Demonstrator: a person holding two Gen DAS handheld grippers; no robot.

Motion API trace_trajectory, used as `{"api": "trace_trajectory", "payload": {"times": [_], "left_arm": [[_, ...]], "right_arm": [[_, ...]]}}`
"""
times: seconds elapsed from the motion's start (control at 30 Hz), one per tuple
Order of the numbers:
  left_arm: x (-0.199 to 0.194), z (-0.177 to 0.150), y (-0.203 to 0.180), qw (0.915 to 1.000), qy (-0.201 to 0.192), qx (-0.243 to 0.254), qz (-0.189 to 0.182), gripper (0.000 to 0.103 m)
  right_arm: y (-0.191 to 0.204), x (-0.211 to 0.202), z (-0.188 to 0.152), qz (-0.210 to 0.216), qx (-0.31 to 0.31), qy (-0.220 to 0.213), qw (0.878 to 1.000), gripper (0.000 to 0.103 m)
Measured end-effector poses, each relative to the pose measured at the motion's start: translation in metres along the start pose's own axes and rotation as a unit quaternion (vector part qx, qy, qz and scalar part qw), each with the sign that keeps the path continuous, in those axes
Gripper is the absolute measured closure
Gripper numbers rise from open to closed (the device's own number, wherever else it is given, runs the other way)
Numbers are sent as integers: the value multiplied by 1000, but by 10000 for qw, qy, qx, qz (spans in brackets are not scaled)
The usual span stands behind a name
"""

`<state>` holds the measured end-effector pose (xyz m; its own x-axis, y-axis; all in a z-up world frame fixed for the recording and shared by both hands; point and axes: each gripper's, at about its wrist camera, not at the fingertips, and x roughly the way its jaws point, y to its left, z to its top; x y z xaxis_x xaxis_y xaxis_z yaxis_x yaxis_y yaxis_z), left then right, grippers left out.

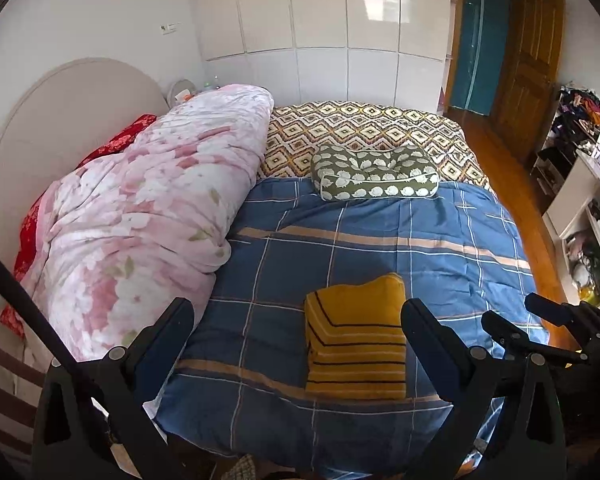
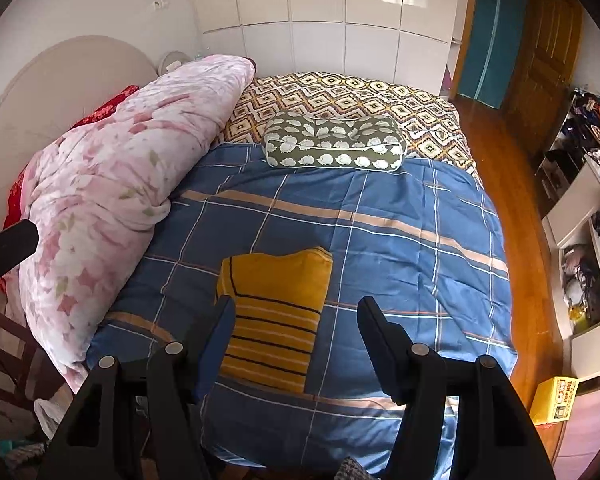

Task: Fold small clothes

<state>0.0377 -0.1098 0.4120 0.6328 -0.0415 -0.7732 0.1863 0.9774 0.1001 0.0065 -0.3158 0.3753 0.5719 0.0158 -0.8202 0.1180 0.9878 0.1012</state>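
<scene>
I hold my left gripper above the near part of the bed, its jaws spread wide with nothing between the pads; my right gripper hangs just beside it, its jaws also parted and empty; neither touches cloth.

The folded mustard garment (dark and pale stripes run across its lower half, and one dark line bends up its left edge) lies flat on the blue checked cover, near the front edge of the bed; in the left wrist view it sits between my two left fingers, apart from them; in the right wrist view it lies toward my left finger, whose tip overlaps its lower left corner in the picture, though I cannot tell whether they meet.

Behind the garment, well apart, a green pillow printed with pale rounded shapes rests where the blue cover meets a sheet with a diamond pattern; a rolled pink floral quilt runs along the left side of the bed, against a rounded beige headboard, with red fabric showing between them.

White wardrobe doors stand past the bed; a wooden floor runs along the right, toward cluttered open shelves; a yellow box sits on the floor low at the right.
</scene>
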Motion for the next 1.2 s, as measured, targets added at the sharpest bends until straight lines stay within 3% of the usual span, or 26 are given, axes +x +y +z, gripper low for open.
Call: {"api": "trace_trajectory", "payload": {"times": [0.67, 1.2], "left_arm": [[19, -18, 4, 9980, 574, -141, -214, 0], [22, -21, 1, 9968, 699, -103, -386, 0]], "right_arm": [[7, 9, -14, -90, -89, 356, 9993, 35], [5, 14, -15, -163, -74, 509, 9985, 34]]}}
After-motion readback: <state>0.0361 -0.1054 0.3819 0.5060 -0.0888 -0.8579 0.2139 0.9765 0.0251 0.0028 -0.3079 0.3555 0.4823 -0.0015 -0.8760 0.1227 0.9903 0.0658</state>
